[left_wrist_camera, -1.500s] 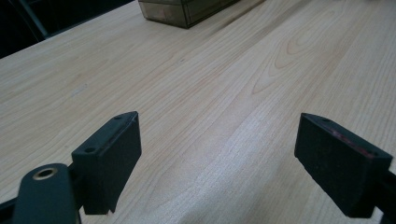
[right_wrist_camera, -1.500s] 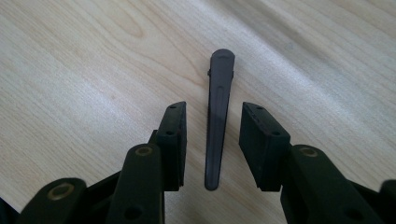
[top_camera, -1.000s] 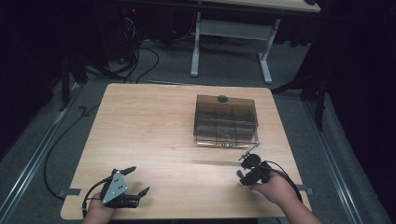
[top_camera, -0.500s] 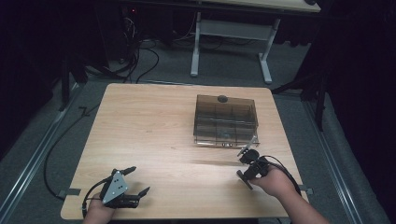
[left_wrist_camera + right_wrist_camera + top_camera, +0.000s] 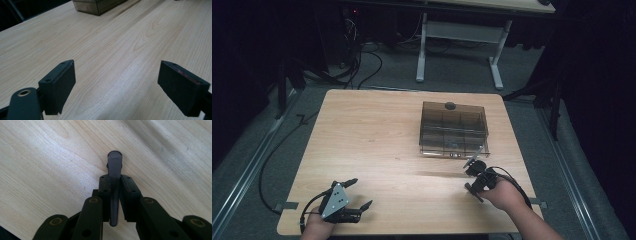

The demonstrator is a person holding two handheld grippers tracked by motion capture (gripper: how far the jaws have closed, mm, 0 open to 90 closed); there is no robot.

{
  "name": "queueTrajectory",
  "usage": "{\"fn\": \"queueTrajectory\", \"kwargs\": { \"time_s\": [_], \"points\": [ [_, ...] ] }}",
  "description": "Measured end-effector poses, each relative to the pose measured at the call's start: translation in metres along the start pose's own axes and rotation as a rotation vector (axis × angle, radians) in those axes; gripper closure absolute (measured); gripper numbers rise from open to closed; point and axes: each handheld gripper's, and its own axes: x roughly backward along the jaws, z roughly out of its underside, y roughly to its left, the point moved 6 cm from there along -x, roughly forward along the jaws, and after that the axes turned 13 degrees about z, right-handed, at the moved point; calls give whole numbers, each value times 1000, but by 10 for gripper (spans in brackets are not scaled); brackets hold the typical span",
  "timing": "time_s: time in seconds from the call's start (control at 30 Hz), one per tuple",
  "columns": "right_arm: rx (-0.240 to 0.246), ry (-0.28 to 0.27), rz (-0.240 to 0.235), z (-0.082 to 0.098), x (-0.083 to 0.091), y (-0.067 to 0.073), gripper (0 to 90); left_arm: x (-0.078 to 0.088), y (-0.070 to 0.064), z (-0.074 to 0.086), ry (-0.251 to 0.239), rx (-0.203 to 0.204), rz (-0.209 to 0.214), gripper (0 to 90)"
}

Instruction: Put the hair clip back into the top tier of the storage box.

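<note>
right claw (image 5: 115, 192): clenched on thin dark tapered piece (image 5: 114, 170) | seems light, stiff, slim; grip mid-length | left claw (image 5: 125, 82): released over worktop (image 5: 130, 45)

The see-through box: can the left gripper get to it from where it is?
Probably yes. The left gripper is open, and bare table lies between it and the box, though it sits far across.

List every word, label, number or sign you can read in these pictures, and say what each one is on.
None can be read.
The smoky compartment box shows no print; a pale patch at its front edge is too small to tell.
The grey plate on the left gripper carries only holes.
The right gripper and the dark flat piece between its fingers are unmarked.
The wooden table bears no label.
</note>
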Motion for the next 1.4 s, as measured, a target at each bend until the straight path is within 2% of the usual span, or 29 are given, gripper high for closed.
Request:
{"fn": "queueTrajectory", "kwargs": {
  "time_s": [0.17, 0.23, 0.27, 0.3, 0.33, 0.4, 0.43, 0.7, 0.9, 1.03, 1.33, 1.4],
  "points": [
    [11, -5, 0, 0, 1, -1, 802, 0, 0, 0, 0, 0, 0, 152],
    [-2, 2, -6, 0, 2, 0, 802, 0, 0, 0, 0, 0, 0, 152],
    [8, -2, -1, -1, 3, -1, 802, 0, 0, 0, 0, 0, 0, 152],
    [-8, 2, -2, 0, 4, -1, 802, 0, 0, 0, 0, 1, 0, 152],
    [11, -14, -3, -1, 4, -3, 802, 0, 0, 0, 0, 0, 0, 152],
    [-19, -1, -6, -1, 8, -3, 802, 0, 0, 0, 0, 0, -1, 152],
    [-5, -8, -4, -1, 9, -4, 802, 0, 0, 0, -1, 0, 0, 152],
    [-21, -20, -11, -3, 21, -10, 803, 0, 0, 0, 0, 0, -1, 152],
    [-29, -25, -18, -6, 35, -16, 802, 0, 0, 0, 0, -1, -1, 152],
    [-13, -37, -15, -10, 44, -21, 803, 0, 0, 0, 0, 0, 0, 152],
    [-26, -41, -13, -22, 69, -27, 802, 0, 0, 0, -2, 2, 1, 152],
    [-14, -51, -14, -25, 73, -29, 803, 0, 0, 0, -3, 3, 2, 152]
  ]
}}
